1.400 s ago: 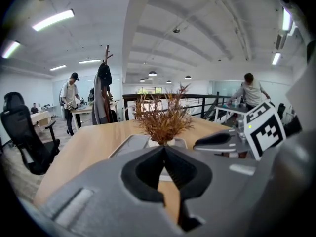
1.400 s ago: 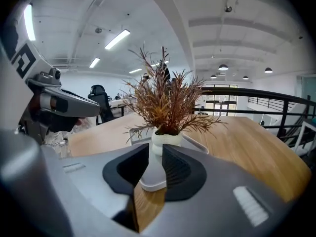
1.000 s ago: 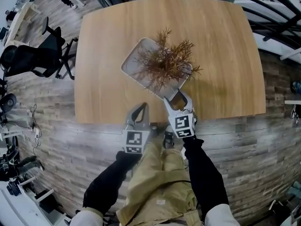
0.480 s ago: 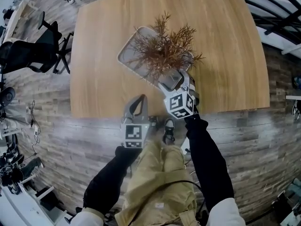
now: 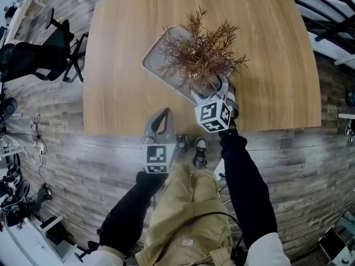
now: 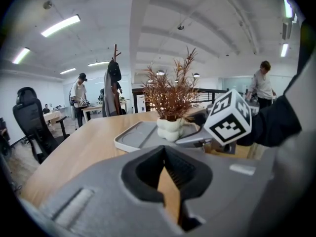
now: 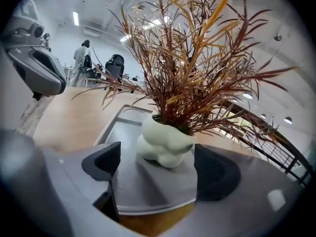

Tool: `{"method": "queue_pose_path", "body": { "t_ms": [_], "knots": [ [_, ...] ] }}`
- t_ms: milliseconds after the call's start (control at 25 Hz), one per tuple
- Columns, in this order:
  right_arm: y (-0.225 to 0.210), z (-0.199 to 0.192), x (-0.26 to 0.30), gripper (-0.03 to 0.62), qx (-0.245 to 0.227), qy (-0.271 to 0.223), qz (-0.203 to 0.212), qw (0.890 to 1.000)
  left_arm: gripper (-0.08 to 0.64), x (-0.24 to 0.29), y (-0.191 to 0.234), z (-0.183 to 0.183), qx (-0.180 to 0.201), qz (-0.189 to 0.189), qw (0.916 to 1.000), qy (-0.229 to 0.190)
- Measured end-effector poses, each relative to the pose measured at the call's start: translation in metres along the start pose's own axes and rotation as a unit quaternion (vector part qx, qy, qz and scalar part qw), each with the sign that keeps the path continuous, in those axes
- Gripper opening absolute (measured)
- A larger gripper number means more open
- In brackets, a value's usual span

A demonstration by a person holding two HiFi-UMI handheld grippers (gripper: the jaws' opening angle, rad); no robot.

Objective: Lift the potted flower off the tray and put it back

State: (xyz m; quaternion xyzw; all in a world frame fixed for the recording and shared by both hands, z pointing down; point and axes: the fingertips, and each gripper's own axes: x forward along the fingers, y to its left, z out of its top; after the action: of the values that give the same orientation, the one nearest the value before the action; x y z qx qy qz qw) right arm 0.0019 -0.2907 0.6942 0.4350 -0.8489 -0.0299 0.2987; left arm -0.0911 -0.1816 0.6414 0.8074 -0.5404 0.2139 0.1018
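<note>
A potted flower (image 5: 202,54) with red-brown sprigs stands in a white lumpy pot (image 7: 163,142) on the near end of a grey tray (image 5: 161,54), which lies at an angle on the wooden table (image 5: 116,93). My right gripper (image 5: 213,90) reaches over the tray's near corner. Its jaws have just been opening, and the pot now stands between the pads (image 7: 103,162) without touching them. The left gripper (image 5: 160,118) hovers at the table's front edge, left of the tray, with its fingertips together and nothing held. In the left gripper view the pot (image 6: 169,129) and tray (image 6: 136,135) lie ahead.
A black office chair (image 5: 33,65) stands left of the table. A coat stand (image 6: 114,83) and several people are far behind the table. Bare wood lies right of and beyond the tray. The person's legs (image 5: 186,204) are below the front edge.
The right gripper has moved forward from the tray's near corner to the pot, rolled, and opened its jaws. The left gripper has stayed where it was.
</note>
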Motion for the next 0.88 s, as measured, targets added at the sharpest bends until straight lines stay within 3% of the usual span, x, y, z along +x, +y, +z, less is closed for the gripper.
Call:
{"method": "queue_pose_path", "body": {
  "t_ms": [200, 640, 880],
  "knots": [
    [-0.002, 0.001, 0.013, 0.492, 0.019, 0.01, -0.003, 1.0, 0.0, -0.004, 0.004, -0.003, -0.004, 0.002, 1.0, 0.003],
    [-0.015, 0.008, 0.035, 0.502, 0.075, 0.015, 0.001, 0.997, 0.0, 0.002, 0.017, -0.005, -0.012, 0.007, 0.9999, 0.007],
    [-0.02, 0.006, 0.034, 0.502, 0.083, 0.017, -0.002, 0.996, 0.0, 0.005, 0.014, 0.003, 0.009, 0.01, 0.9999, -0.007]
  ]
}}
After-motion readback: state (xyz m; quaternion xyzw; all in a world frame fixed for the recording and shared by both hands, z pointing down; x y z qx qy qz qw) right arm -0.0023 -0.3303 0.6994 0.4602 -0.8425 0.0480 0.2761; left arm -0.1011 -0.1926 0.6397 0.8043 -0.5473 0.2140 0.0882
